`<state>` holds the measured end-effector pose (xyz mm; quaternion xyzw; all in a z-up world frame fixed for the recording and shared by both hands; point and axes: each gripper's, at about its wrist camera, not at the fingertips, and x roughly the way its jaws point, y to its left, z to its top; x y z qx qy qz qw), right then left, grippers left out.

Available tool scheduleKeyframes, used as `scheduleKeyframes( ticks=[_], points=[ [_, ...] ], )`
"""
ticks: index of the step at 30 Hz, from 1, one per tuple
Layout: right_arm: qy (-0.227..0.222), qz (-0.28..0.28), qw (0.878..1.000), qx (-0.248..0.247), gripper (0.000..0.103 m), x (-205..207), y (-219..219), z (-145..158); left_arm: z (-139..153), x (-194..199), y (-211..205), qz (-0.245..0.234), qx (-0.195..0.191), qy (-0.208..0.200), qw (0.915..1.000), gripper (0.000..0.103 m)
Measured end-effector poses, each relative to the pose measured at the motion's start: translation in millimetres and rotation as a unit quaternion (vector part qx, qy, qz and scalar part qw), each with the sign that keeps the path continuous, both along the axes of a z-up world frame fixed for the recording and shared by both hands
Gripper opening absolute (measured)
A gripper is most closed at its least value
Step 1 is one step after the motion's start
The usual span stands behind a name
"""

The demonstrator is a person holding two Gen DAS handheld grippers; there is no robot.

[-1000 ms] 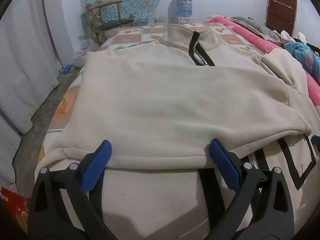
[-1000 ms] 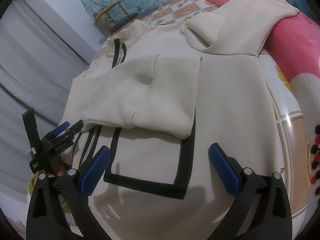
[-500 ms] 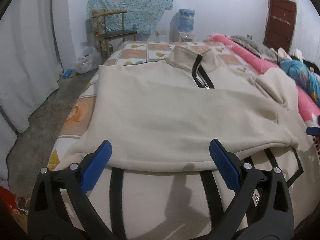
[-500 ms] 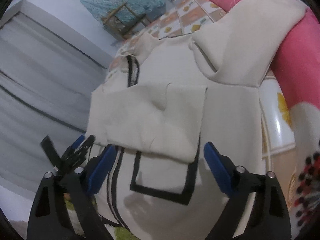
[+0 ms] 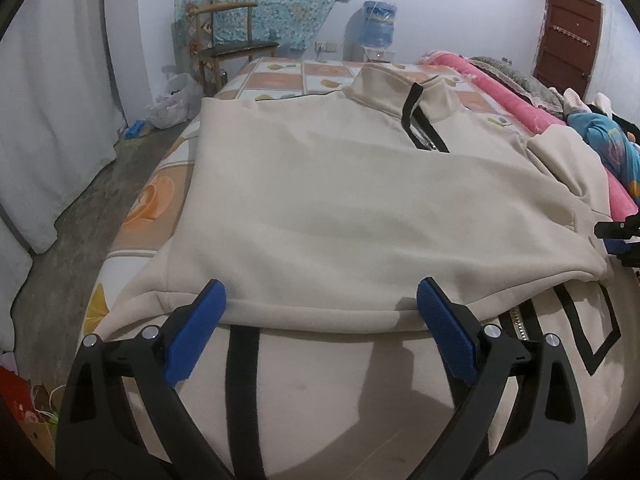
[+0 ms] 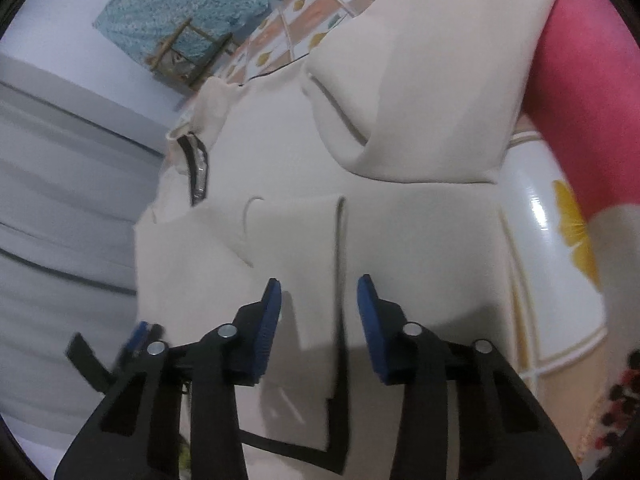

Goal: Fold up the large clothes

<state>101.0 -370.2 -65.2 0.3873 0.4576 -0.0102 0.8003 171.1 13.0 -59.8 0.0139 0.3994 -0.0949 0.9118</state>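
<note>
A cream zip-neck jacket [image 5: 360,208] with black trim lies flat on the bed. One sleeve [image 5: 400,256] is folded across its chest. My left gripper [image 5: 320,300] hovers open just before that sleeve's lower edge, nothing between its fingers. In the right wrist view the sleeve's cuff end [image 6: 296,248] lies under my right gripper [image 6: 322,308]. Its jaws are closing, the cuff's edge sits between them, and a gap still shows at both pads. The other sleeve [image 6: 440,80] lies spread over the pink blanket. Each gripper shows at the edge of the other's view: right gripper [image 5: 618,236], left gripper [image 6: 136,340].
The bed has a tiled-pattern sheet [image 5: 152,200] with a rolled pink blanket [image 6: 580,100] along its right side. A person in blue clothes [image 5: 604,140] lies at the far right. White curtains [image 5: 48,120] hang left; a wooden chair [image 5: 232,48], water bottle [image 5: 378,22] and brown door [image 5: 568,36] stand behind.
My right gripper has moved forward over the sleeve's cuff, rolled, and its jaws have narrowed a lot. My left gripper has drawn back a little, still open.
</note>
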Motion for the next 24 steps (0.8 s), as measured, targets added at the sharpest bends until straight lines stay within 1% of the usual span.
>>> scheduleKeyframes(
  ticks=[6,13,15,17,19,24],
  points=[
    [-0.007,-0.006,1.0,0.015,0.037,3.8,-2.7,-4.0,-3.2,2.1,-2.2,0.004,0.009,0.002,0.9999,0.093],
    [-0.01,0.008,1.0,0.014,0.038,4.3,0.0,-3.8,-4.1,3.4,-4.0,0.005,0.014,0.002,0.9999,0.093],
    [-0.012,0.011,1.0,0.02,0.04,4.1,-0.7,-3.8,-4.5,3.8,-4.3,0.006,0.016,0.002,0.9999,0.093],
    [-0.016,0.014,0.999,0.026,0.046,4.1,-0.7,-3.6,-4.9,3.7,-4.3,0.006,0.017,0.002,0.9998,0.093],
    [-0.018,0.017,0.999,0.026,0.048,5.4,0.7,-3.2,-4.9,3.7,-4.3,0.006,0.018,0.002,0.9998,0.093],
    [-0.021,0.027,0.999,0.017,0.048,6.8,4.9,-1.8,-4.7,3.9,-4.4,0.007,0.017,0.002,0.9998,0.093]
  ],
)
